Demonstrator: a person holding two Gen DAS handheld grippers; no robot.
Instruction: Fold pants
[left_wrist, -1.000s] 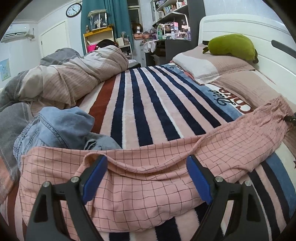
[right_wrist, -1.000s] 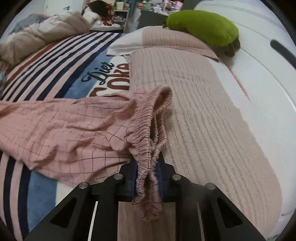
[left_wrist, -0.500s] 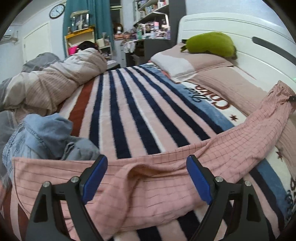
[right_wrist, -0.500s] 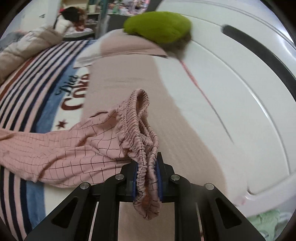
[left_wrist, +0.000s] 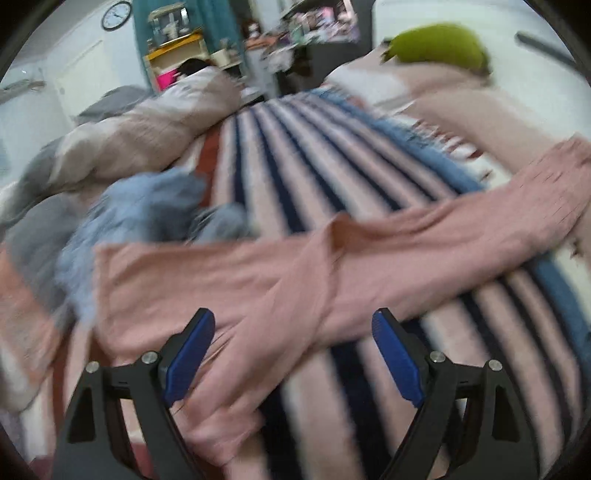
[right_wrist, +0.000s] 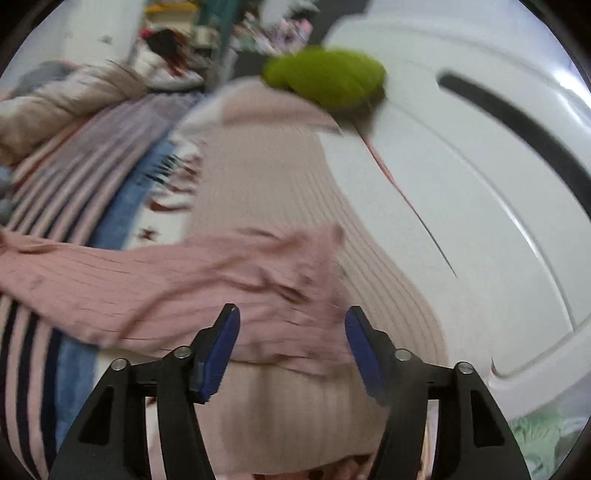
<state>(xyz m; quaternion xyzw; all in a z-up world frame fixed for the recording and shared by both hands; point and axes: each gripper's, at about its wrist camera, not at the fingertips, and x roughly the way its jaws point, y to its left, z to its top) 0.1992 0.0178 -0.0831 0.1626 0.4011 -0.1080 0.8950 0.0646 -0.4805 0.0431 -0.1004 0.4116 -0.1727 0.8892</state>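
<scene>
- Biggest thing in sight: the striped blanket (left_wrist: 306, 177), navy, white and pink bands running away across the bed, with a blue band and dark red lettering on its right side, blurred here.
- Behind it, the white headboard (right_wrist: 480, 206) curves up the right side, a dark slot cut into it.
- A rumpled duvet (left_wrist: 147, 125) in grey and beige is heaped along the far left edge of the bed.
- The pink checked pants (left_wrist: 295, 269) lie stretched across the blanket from left to right, their waistband end (right_wrist: 295, 280) resting on the ribbed pink cover (right_wrist: 273, 184) below the pillow.
- A crumpled denim garment (left_wrist: 147, 206) sits just behind the pants' left end, touching them.
- A green plush toy (right_wrist: 325, 77) rests on the pillow (left_wrist: 373, 85) against the headboard.
- Left gripper (left_wrist: 293, 354): jaws wide apart, a fold of the pants lying between them, pads not pressing it.
- Right gripper (right_wrist: 291, 350): jaws opening, the waistband end just ahead between them, not gripped.
- A wall clock (left_wrist: 116, 14) hangs far back on the left.
</scene>
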